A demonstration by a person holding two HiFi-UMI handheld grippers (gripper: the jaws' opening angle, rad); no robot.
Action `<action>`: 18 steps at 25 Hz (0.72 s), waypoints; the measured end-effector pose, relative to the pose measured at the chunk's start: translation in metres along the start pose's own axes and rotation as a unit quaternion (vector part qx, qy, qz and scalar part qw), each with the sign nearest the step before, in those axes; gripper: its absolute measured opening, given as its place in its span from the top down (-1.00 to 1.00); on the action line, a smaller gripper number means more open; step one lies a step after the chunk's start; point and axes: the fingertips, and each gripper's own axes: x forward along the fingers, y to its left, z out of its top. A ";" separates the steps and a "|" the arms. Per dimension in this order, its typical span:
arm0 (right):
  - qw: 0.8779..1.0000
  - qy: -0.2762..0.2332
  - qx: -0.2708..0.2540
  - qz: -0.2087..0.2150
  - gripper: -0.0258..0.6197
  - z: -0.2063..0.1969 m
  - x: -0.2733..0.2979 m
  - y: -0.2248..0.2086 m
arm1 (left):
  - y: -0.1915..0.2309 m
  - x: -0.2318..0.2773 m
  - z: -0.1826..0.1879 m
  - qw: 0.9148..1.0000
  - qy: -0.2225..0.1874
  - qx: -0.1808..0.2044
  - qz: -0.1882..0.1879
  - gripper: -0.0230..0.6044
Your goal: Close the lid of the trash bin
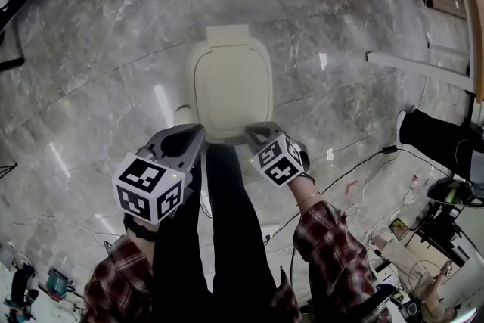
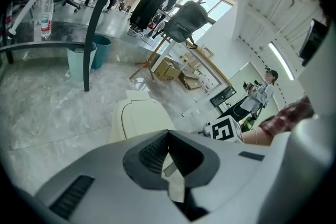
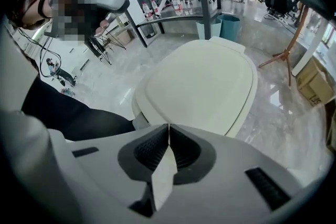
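The trash bin [image 1: 190,68] stands on the grey marble floor [image 1: 98,72], just in front of the person's legs [image 1: 227,223]. Its cream lid [image 1: 231,87] lies flat on the rim with the hinge at the far side, so the closing looks done. The left gripper [image 1: 198,134] and right gripper [image 1: 253,132] hang side by side over the lid's near edge, likely because that is the edge to press down. Each has its jaws pressed together on nothing. Whether either touches the lid is unclear.
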 end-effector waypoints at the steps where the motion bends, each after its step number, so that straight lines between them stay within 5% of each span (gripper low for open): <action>1: 1.000 0.001 -0.001 0.001 0.85 0.000 0.000 0.000 | -0.001 0.000 0.000 1.000 0.000 0.000 -0.001 0.89; 18: 1.000 -0.005 0.014 -0.002 0.86 -0.001 0.002 0.000 | -0.003 -0.002 -0.006 1.000 -0.005 -0.002 0.000 0.89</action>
